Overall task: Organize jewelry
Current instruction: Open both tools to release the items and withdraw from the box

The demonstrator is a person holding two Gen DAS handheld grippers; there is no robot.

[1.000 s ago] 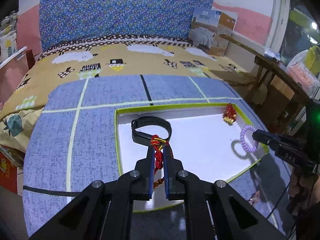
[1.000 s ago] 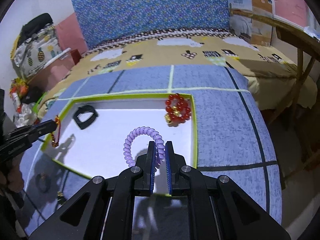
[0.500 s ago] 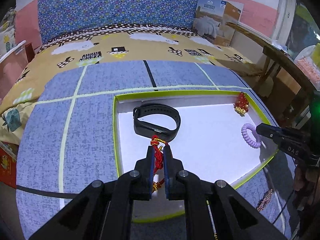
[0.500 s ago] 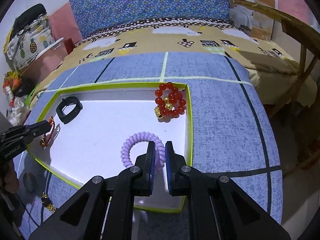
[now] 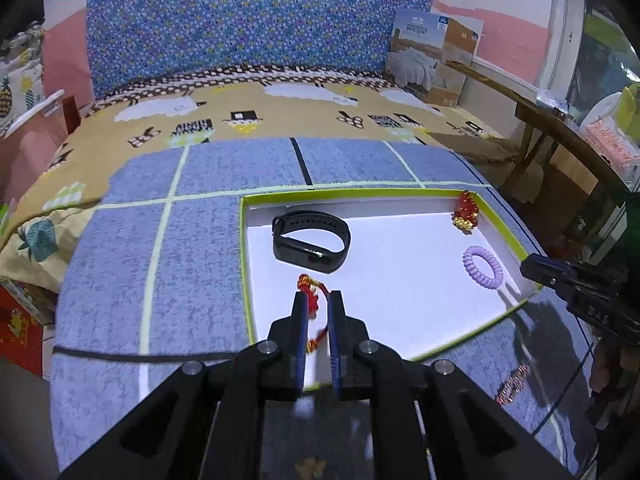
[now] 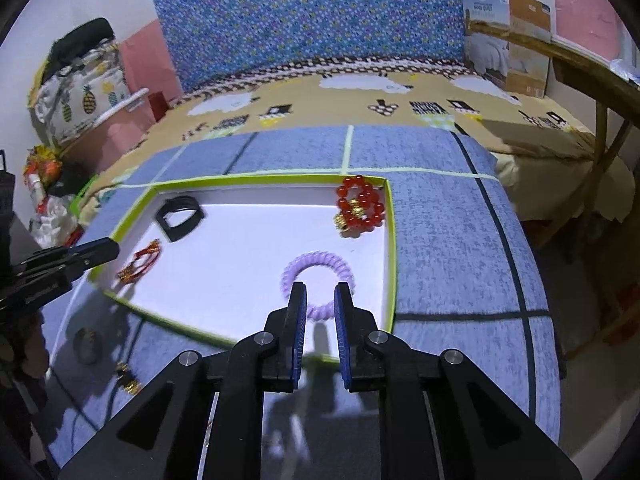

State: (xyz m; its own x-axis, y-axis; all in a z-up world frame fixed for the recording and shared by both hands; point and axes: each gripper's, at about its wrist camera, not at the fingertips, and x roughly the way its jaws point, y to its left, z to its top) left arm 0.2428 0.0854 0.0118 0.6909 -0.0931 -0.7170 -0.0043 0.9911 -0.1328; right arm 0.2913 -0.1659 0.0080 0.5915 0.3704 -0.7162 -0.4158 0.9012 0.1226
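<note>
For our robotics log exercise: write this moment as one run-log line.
left gripper: open, red cord bracelet in tray | right gripper: open, purple coil band in tray

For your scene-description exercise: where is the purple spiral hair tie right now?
The purple spiral hair tie lies in the white tray, near its right wall, just ahead of the right gripper.

Lilac coil band (image 6: 318,280), red beads (image 6: 360,210), black watch (image 5: 311,240), lime-rimmed white tray (image 5: 400,193).

The left fingers (image 5: 299,312) hide part of the red cord bracelet (image 5: 310,300); foreground trinkets (image 6: 129,380) blur
</note>
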